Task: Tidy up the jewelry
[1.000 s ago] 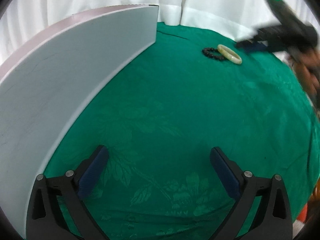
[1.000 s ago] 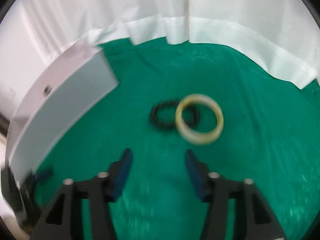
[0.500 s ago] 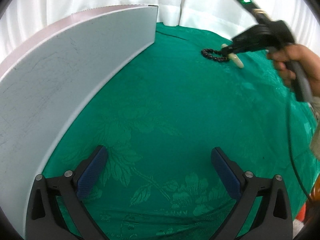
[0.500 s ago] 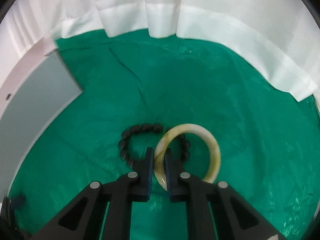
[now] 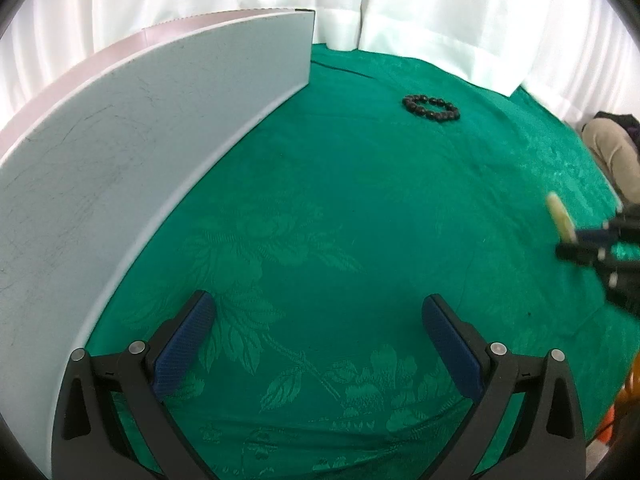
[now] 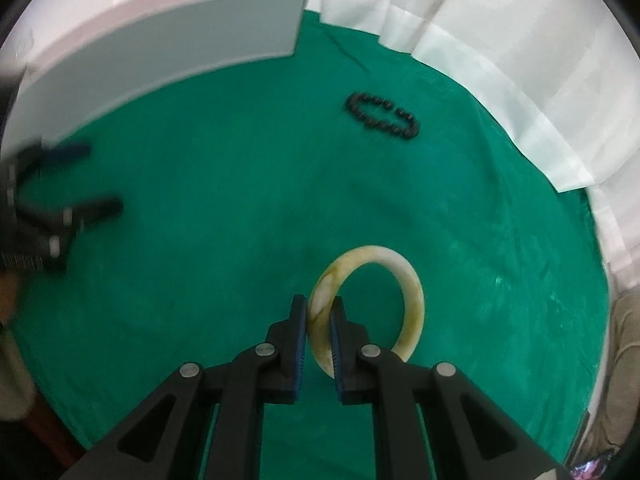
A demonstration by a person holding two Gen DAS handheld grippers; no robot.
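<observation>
- Between the blue pads of your right gripper (image 6: pixel 319 322) sits the pale cream-and-yellow stone bangle (image 6: pixel 404 280), pinched on its left rim; the jaws have just been closing and now clamp that rim, with the rest of the ring standing out ahead and to the right of the fingertips.
- Beneath the bangle you see only the green patterned tablecloth (image 6: pixel 240 208); whether the ring's far edge touches the cloth I cannot tell.
- Far ahead of your right gripper and a little to its right, the black beaded bracelet (image 6: pixel 383 117) lies flat on the cloth, well apart from the bangle.
- Ahead and to the left of it stands the white flat-sided box (image 6: pixel 160 52).
- Your left gripper (image 5: pixel 320 344) has its jaws wide apart with nothing between them, only cloth below.
- From your left gripper, the box runs along its left side, the beaded bracelet lies far ahead and slightly right, and the clamped bangle shows blurred at the far right edge.
</observation>
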